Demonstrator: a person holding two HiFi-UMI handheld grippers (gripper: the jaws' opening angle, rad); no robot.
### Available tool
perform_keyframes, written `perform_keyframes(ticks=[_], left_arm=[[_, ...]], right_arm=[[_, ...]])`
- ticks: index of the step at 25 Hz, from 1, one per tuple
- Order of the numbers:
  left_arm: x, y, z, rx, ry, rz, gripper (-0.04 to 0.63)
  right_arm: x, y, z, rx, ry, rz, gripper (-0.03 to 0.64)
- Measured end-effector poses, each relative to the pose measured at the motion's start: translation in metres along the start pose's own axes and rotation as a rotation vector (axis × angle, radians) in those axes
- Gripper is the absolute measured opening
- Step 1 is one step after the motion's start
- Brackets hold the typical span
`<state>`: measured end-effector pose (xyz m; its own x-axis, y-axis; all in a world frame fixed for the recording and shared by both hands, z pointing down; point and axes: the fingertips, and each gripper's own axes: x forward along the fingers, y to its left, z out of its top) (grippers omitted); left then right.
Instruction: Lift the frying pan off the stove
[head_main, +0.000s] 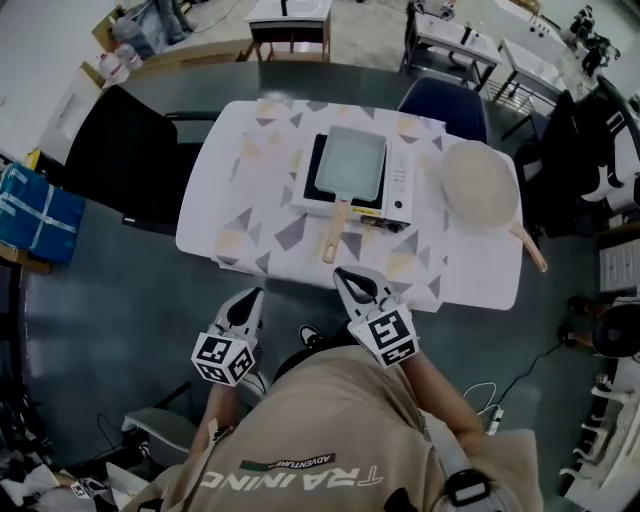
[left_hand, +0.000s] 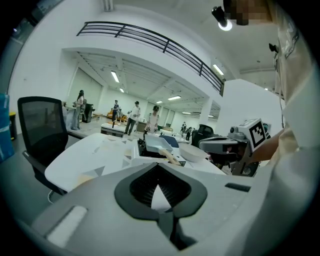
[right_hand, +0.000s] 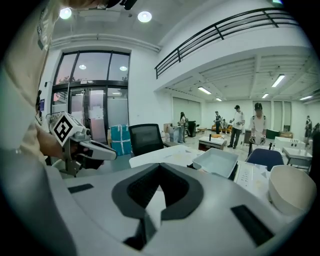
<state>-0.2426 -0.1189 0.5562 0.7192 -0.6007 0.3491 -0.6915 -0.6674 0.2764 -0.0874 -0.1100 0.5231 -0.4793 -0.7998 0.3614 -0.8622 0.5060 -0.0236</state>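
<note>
A pale rectangular frying pan (head_main: 350, 165) with a wooden handle (head_main: 335, 232) sits on a white portable stove (head_main: 402, 185) on the patterned table (head_main: 250, 215). The handle points toward me. Both grippers hover short of the table's near edge, well apart from the pan. My left gripper (head_main: 250, 298) is shut and empty, off to the left of the handle. My right gripper (head_main: 346, 276) is shut and empty, just below the handle's end. The left gripper view shows the pan (left_hand: 159, 144) far ahead, and the right gripper view shows the pan (right_hand: 216, 162) to the right.
A round pale pan (head_main: 480, 185) with a long handle lies right of the stove. A black office chair (head_main: 120, 150) stands left of the table, a blue chair (head_main: 445, 100) behind it, a blue box (head_main: 35, 215) at far left. Several people stand far back.
</note>
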Motion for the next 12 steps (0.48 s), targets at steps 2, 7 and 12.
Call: perform_keyframes(ticks=[2,7,12], left_arm=[[0.009,0.002,0.006,-0.002,0.001,-0.033,-0.008],[0.037,0.003,0.013,-0.023,0.005,-0.108,-0.008],[0.058,0.004,0.015,-0.039,0.051,-0.159,-0.008]], right_arm=[[-0.004,-0.005,-0.003,0.015,0.018,-0.034,-0.003],[-0.002,-0.019,-0.005,0.025,0.039,-0.090,-0.003],[0.018,-0.036,-0.013,0.047,0.040,-0.094,-0.003]])
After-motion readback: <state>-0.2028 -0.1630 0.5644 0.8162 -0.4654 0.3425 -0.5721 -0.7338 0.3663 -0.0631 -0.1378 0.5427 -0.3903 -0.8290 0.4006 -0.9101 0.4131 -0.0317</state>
